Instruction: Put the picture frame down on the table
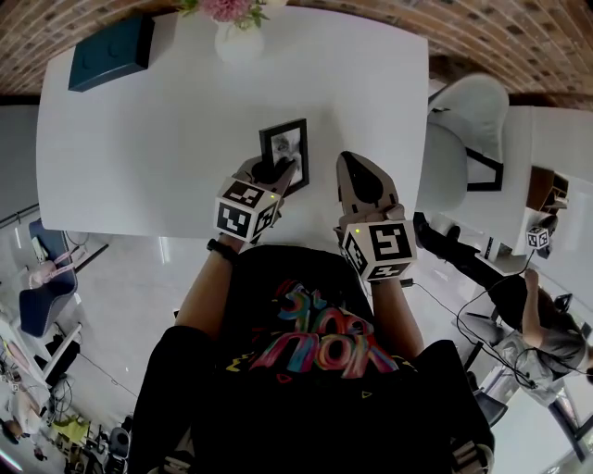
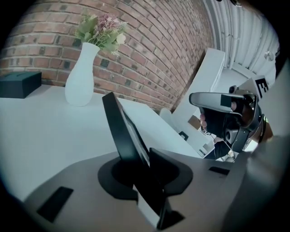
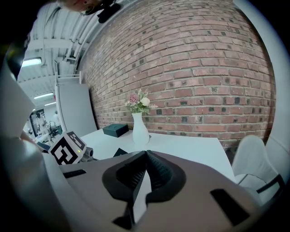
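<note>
At the worktop's (image 1: 139, 139) ten o'clock corner lies a dark box (image 1: 111, 53). At twelve o'clock stands the white vase (image 1: 239, 42), its flowers (image 1: 227, 9) cut off by the head view's top edge. Your left hand-held gripper (image 1: 271, 174) has its jaws slightly parted, with the picture frame (image 1: 287, 148) upright between them, near the worktop's front edge at six o'clock from the vase. The gripper hides the frame's foot, so you cannot tell whether it rests on the worktop. The head view shows the photo face. The left gripper view shows the frame almost edge-on, hiding one jaw. At the frame's three o'clock, your right hand-held gripper (image 1: 352, 165) hangs apart from it, jaws together on nothing.
</note>
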